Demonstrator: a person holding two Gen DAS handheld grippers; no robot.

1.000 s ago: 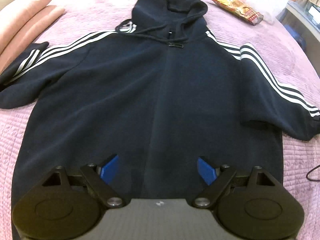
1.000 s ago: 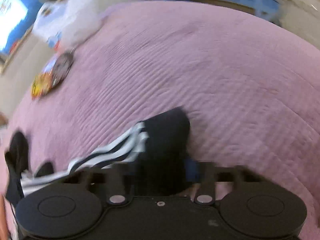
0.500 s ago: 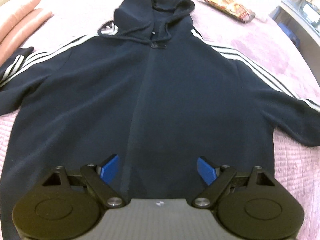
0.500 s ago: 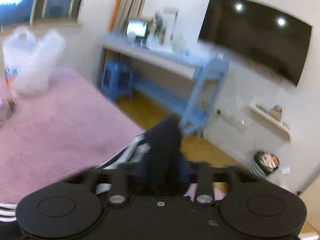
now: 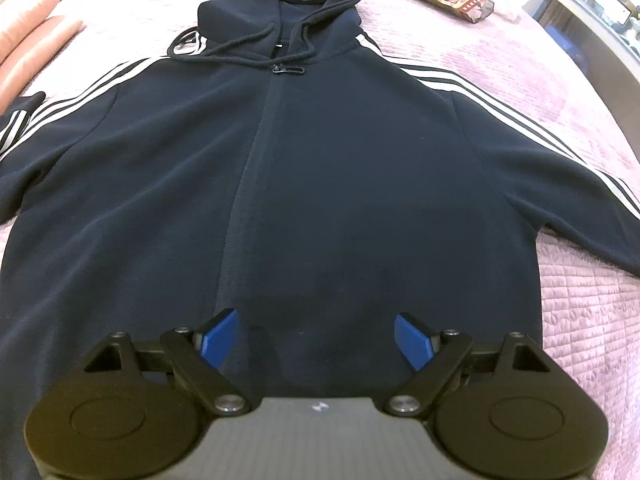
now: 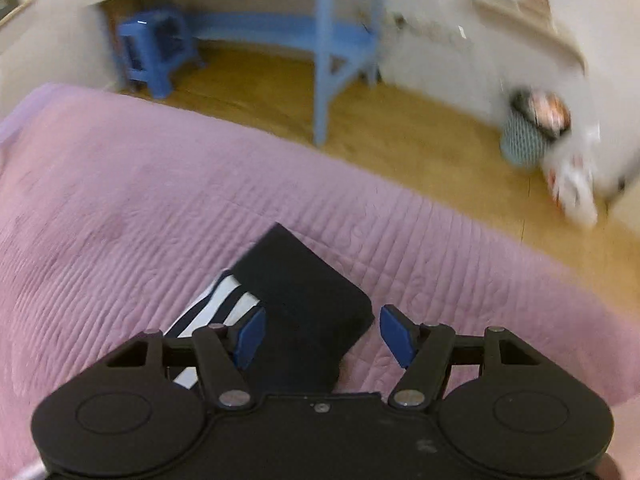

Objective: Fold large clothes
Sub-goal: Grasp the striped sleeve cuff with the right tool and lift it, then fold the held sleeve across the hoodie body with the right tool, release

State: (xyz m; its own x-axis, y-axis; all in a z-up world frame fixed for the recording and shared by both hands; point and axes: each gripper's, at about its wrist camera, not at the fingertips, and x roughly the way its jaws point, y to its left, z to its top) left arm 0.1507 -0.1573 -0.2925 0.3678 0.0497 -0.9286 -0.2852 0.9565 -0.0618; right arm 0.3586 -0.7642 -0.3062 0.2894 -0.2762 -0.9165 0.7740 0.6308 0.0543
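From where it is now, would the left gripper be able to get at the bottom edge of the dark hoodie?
Probably yes. The left gripper hangs open over the lower front of the hoodie, which lies flat on the pink bedspread. Nothing lies between them, though the hem itself is hidden under the gripper.

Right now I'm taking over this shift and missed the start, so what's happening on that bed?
A person with a gripper in each hand is laying out a dark hoodie on the pink bedspread for folding. The right gripper has just opened; the sleeve cuff lies between its jaws, unpinched. The left gripper hangs open over the hoodie's lower front. No fold shows yet.
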